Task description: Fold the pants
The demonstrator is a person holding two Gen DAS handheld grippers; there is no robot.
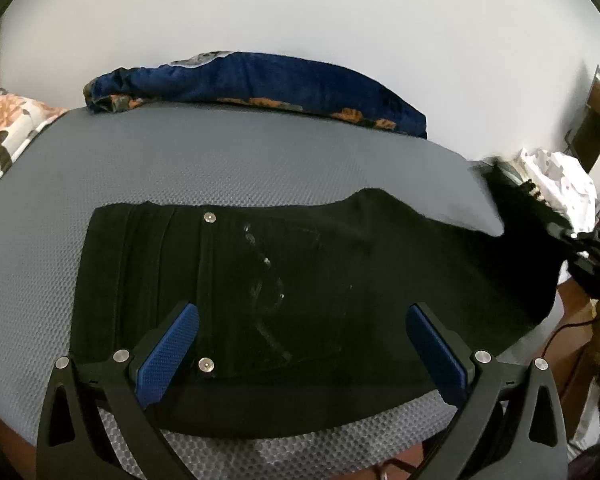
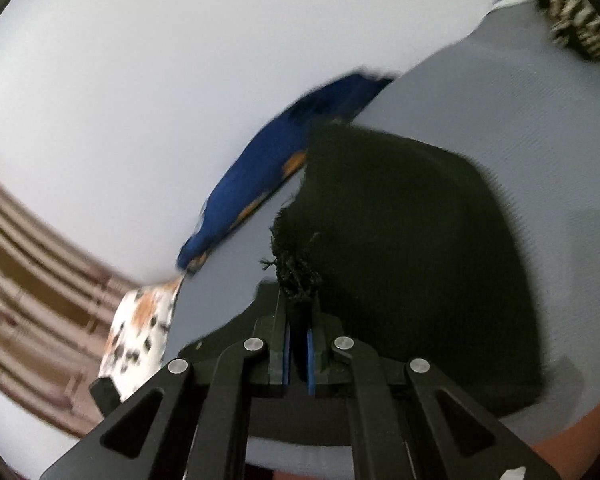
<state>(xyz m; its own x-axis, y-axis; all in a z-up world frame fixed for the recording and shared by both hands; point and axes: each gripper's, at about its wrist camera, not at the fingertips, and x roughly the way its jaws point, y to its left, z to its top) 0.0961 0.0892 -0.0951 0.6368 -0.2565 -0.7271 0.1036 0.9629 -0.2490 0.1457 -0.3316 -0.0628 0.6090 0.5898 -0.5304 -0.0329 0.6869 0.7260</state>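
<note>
A grey bed (image 1: pixel 112 168) fills the frame's middle. Black pants (image 1: pixel 284 280) lie spread on it. A blue blanket (image 1: pixel 260 84) rests along its upper edge.

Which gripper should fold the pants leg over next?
The right gripper. It is shut on the frayed leg end of the black pants, lifted off the mattress. The left gripper hangs open, holding nothing.

Black pants (image 1: pixel 260 280) on grey honeycomb-textured mat (image 1: pixel 140 168)
</note>
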